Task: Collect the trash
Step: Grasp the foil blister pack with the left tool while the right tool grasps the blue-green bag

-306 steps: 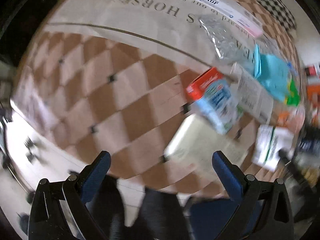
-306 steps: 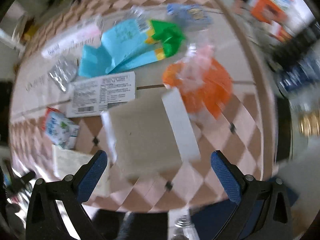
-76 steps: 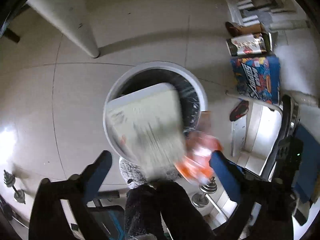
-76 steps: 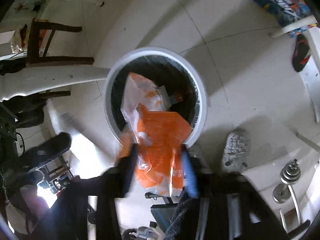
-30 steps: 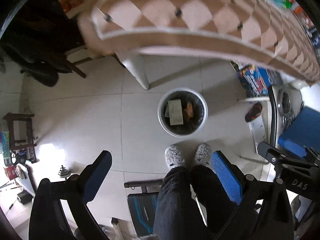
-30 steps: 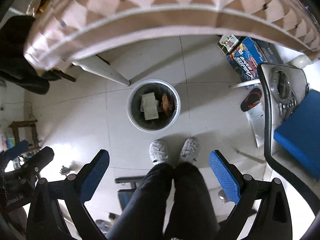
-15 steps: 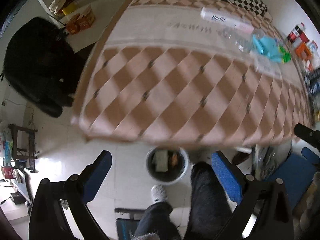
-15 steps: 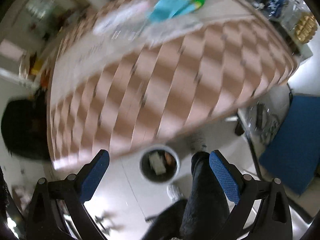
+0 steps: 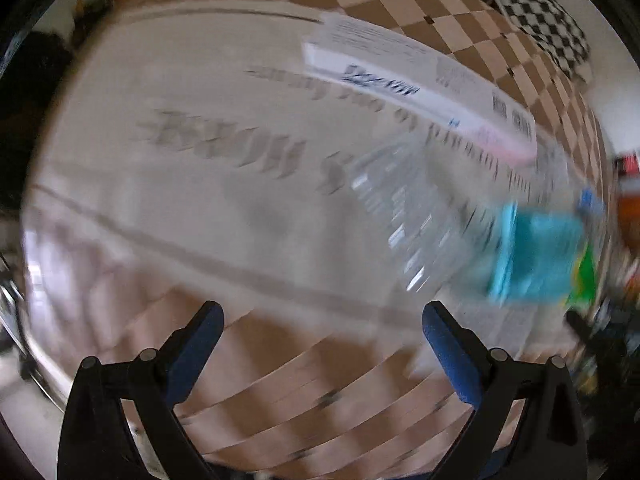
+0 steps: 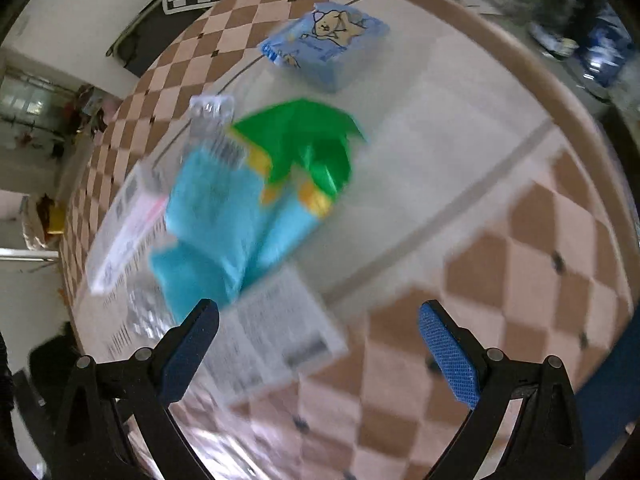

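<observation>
Bin and floor, which filled the lower part of both views half a second ago, are gone; both cameras now look down on the worktop (image 9: 168, 208) with its checked cloth, and the litter on it sits much larger in the frames. The white card and the orange bag seen in the bin a second ago are not among what lies here.

In the left wrist view the left hand-held gripper (image 9: 322, 350) is spread wide with nothing between its blue pads (image 9: 198, 350), above the cloth at the bottom of the frame. A long white box (image 9: 420, 92) lies at upper right, a crumpled clear wrapper (image 9: 400, 216) at centre right, and a blue packet (image 9: 536, 256) with a green end at the right edge. All are blurred.

In the right wrist view the right hand-held gripper (image 10: 318, 350) is likewise wide apart and empty, touching nothing. A printed leaflet (image 10: 276, 332) lies just above its left pad, at lower centre. The blue packet (image 10: 224, 232) sits at centre left, its green end (image 10: 308, 148) toward the middle; the white box (image 10: 128, 232) lies just beside it on the left, with a clear wrapper (image 10: 212, 120) above. A pale blue pack (image 10: 328, 44) with a bear on it rests apart at the top of the frame.
</observation>
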Motion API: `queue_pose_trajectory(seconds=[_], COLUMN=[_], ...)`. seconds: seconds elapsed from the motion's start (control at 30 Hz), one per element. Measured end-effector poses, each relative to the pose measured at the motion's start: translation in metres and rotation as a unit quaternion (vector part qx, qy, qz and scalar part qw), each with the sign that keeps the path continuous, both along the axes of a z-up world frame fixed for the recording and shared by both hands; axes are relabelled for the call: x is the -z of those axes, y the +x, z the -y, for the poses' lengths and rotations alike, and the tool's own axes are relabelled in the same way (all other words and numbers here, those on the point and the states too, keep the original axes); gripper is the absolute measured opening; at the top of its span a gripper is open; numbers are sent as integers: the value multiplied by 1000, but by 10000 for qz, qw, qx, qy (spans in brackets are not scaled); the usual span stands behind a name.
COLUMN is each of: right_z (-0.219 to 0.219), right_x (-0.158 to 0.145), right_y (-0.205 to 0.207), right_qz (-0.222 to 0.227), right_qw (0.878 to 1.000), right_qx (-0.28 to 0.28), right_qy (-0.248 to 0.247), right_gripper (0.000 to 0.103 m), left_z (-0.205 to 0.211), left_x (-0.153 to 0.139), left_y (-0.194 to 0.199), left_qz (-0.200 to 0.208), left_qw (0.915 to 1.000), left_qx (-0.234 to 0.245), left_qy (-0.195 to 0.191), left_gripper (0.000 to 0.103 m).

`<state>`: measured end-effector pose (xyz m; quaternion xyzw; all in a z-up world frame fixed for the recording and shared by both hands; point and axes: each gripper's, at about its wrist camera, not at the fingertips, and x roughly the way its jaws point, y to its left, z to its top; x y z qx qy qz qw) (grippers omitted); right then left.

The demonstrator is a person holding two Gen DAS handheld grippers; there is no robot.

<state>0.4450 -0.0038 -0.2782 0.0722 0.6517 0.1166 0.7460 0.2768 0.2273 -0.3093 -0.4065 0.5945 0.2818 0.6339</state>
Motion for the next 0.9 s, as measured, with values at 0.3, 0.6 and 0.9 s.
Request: queue_pose_trajectory(seconds=[0.3,0.6,0.9], right_z=[-23,-21,-15], right_x=[24,6,27], right_y=[47,41,46], right_qz=[-98,248,9], right_qw=[9987,9989,9967], right_qx=[257,44,227], right_qy=[426,396,773], right_gripper=[69,32,52], left_z=[-24,-16,-6], left_x=[41,33,35], left_y=[63,50,45], left_qz=[-582,-601,-579], left_qw=[9966,9975,9975], left_qx=[-510,349,208], left_qy=[-299,141,334], left_gripper=[82,61,67])
